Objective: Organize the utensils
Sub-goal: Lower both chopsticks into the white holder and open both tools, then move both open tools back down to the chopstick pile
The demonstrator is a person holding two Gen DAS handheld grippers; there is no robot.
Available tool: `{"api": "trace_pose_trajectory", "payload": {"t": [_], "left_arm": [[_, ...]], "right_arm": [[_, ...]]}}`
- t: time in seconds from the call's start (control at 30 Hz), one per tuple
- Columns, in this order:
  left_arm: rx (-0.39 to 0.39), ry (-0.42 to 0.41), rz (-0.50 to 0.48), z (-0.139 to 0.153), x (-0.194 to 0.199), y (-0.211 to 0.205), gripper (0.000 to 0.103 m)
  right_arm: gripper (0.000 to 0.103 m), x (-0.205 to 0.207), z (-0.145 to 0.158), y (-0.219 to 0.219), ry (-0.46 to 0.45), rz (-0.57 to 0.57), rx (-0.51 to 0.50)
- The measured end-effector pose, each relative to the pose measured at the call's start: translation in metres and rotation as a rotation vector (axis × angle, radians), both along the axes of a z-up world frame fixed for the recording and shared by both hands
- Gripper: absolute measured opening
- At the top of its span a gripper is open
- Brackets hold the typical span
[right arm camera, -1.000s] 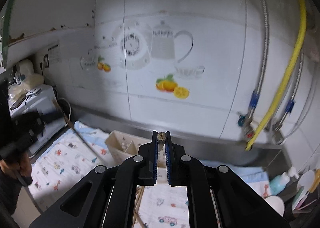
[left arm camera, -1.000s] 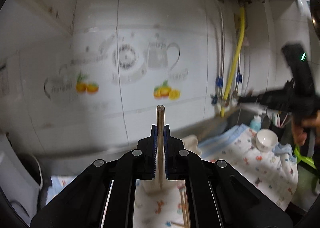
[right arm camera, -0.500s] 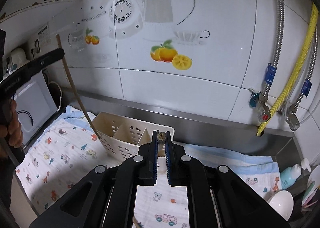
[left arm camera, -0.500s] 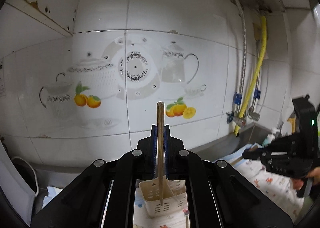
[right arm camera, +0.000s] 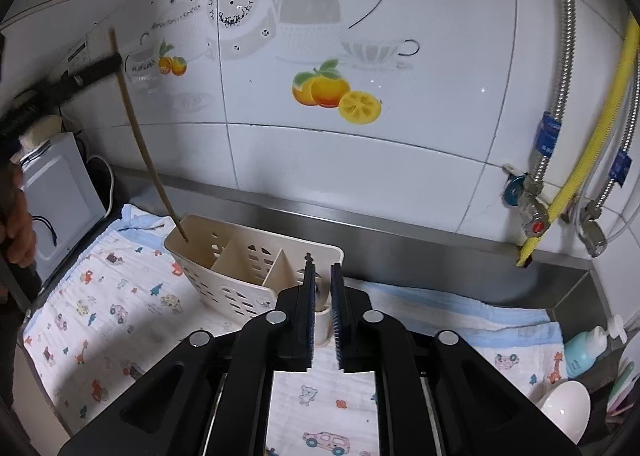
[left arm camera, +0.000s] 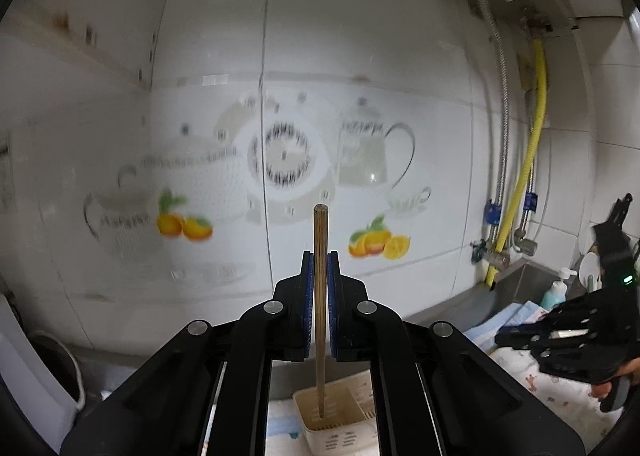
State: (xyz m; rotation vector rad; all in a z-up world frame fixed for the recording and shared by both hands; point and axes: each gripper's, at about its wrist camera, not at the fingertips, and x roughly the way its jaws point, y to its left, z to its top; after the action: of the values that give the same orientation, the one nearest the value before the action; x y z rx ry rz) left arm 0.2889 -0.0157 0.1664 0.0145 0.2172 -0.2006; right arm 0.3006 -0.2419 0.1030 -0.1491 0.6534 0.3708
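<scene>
caddy (right arm camera: 224,280): on the cloth (right arm camera: 104,320), just in front of the wall's steel ledge
chopstick (right arm camera: 148,160): tip down in caddy's left-end compartment, leaning up-left
left gripper (left arm camera: 319,268): above caddy, chopstick between its pads
right gripper (right arm camera: 320,276): over caddy's right end
appliance (right arm camera: 60,208): left of caddy
bowl (right arm camera: 564,412): well right of caddy, nearer
bottle (right arm camera: 584,348): right of caddy, beside bowl
pipes (right arm camera: 560,176): on wall, right of caddy

1. Cream caddy (right arm camera: 224,276), perforated.
2. Brown chopstick (left arm camera: 320,276).
3. White cloth (right arm camera: 100,296), printed with small animals and cars, blue-edged.
4. White tiles (right arm camera: 360,156), orange fruit decals.
5. Yellow hose (right arm camera: 592,128).
</scene>
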Motion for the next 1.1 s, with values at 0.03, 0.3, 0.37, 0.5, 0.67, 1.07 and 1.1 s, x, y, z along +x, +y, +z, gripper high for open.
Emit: {"api": "trace_pose_trajectory", "payload": {"t": [0.03,0.3,0.37,0.5,0.67,1.07,1.1], "left_arm": [[-0.006,0.02,0.004,-0.008,0.006,0.002,0.005],[-0.049,0.157,-0.021,-0.042,0.028,0.014,0.006],[-0.044,0.155,-0.02,-0.043,0.025,0.014,0.009],[-0.029,0.139,-0.025,-0.038,0.012,0.011,0.017],[-0.018,0.109,-0.032,-0.031,-0.016,0.009,0.024],[-0.02,0.2,-0.088,-0.069,-0.086,0.005,0.03],[-0.024,0.209,-0.088,-0.074,-0.091,0.005,0.03]], "right_arm": [[0.014,-0.002,0.001,-0.001,-0.005,-0.001,0.0],[0.027,-0.032,0.006,-0.015,-0.062,-0.021,0.014],[0.027,-0.044,0.004,-0.019,-0.069,-0.019,0.032],[0.027,-0.069,-0.005,-0.022,-0.067,-0.002,0.056],[0.027,-0.104,-0.03,-0.027,-0.033,0.021,0.088],[0.027,-0.16,-0.132,-0.045,0.145,0.073,0.022],[0.027,-0.163,-0.14,-0.047,0.158,0.081,0.014]]}}
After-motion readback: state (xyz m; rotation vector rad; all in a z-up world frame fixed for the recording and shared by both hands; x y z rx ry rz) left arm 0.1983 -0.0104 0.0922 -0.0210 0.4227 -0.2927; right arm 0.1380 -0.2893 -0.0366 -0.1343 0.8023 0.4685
